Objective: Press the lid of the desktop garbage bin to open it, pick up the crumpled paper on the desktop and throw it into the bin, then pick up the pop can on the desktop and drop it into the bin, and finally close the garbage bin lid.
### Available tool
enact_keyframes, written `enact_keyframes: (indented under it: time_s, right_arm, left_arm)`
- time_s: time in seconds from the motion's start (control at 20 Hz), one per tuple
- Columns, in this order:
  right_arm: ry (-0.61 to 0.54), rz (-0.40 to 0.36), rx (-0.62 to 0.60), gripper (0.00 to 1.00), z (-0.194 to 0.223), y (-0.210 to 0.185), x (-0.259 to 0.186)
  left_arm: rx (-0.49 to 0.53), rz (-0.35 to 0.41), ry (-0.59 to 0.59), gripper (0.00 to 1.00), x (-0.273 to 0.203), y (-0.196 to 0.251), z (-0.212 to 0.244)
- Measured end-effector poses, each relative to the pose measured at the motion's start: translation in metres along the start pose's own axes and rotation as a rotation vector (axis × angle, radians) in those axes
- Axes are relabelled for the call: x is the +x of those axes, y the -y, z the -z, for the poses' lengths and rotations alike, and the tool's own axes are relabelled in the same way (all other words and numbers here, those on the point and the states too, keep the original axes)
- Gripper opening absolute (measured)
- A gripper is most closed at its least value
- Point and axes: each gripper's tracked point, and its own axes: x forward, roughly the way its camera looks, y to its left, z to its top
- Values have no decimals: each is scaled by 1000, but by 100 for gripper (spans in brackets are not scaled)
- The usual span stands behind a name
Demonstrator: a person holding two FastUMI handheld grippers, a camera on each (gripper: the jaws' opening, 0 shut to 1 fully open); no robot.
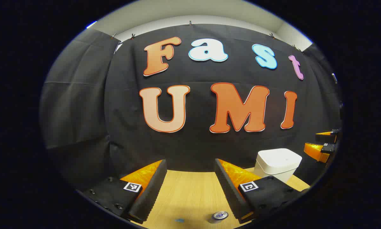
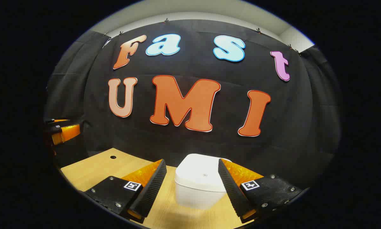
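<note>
A white bin (image 2: 200,181) with its lid down stands on the wooden desk, straight ahead of my right gripper (image 2: 192,184), which is open and raised, with the bin framed between its fingers. In the left gripper view the same bin (image 1: 277,163) stands at the right, and the top of a pop can (image 1: 219,216) shows at the bottom edge below my open left gripper (image 1: 190,187). The right gripper (image 1: 323,144) hangs at the far right of that view, beyond the bin. The left gripper (image 2: 61,130) appears at the left edge of the right gripper view.
The wooden desk (image 1: 187,194) runs back to the black cloth wall. A small dark hole (image 2: 113,157) is set in the desk near its back left. A faint bluish spot (image 1: 179,220) lies on the desk left of the can.
</note>
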Motion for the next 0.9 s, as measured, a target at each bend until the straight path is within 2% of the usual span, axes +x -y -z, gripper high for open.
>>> enact_keyframes:
  time_s: [0.1, 0.7, 0.9]
  right_arm:
    - [-3, 7, 9, 99, 3, 5, 3]
    - [-7, 36, 28, 96, 3, 28, 24]
    - [-23, 43, 40, 84, 9, 38, 36]
  left_arm:
    - [30, -8, 1, 96, 3, 0, 0]
    - [54, -9, -1, 96, 12, 13, 2]
    - [63, -14, -10, 96, 11, 15, 4]
